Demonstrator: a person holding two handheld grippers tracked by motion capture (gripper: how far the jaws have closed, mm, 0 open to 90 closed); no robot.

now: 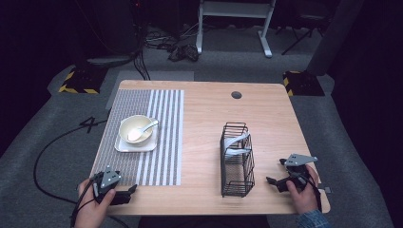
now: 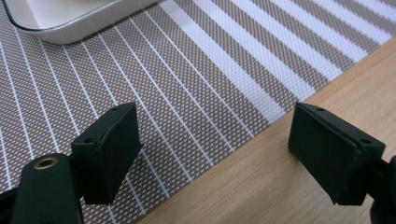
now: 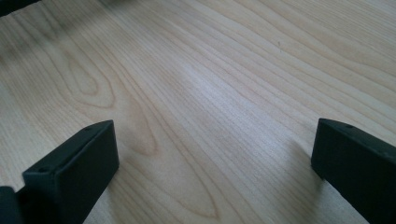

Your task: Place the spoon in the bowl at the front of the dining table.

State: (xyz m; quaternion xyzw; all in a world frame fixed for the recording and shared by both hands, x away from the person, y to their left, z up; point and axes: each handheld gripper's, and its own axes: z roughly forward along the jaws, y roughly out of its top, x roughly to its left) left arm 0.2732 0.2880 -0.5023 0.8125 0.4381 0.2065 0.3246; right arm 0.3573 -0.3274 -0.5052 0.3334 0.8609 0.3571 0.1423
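A cream bowl (image 1: 134,128) with a white spoon (image 1: 142,130) in it stands on a white square plate (image 1: 124,147), on a striped placemat (image 1: 161,137) at the table's left. A black wire rack (image 1: 236,161) right of centre holds two white pieces (image 1: 236,146). My left gripper (image 1: 129,191) rests at the front left edge; its jaws stand open (image 2: 215,135) over the placemat's (image 2: 187,70) front border, the plate's corner (image 2: 70,28) ahead. My right gripper (image 1: 278,172) lies right of the rack, open (image 3: 215,149) over bare wood, nothing between its fingers.
The wooden table (image 1: 266,114) has a round grommet hole (image 1: 236,95) near its far edge. Bare wood lies between placemat and rack. Beyond the table are a white desk frame (image 1: 235,23), cables and yellow-black floor blocks (image 1: 78,80).
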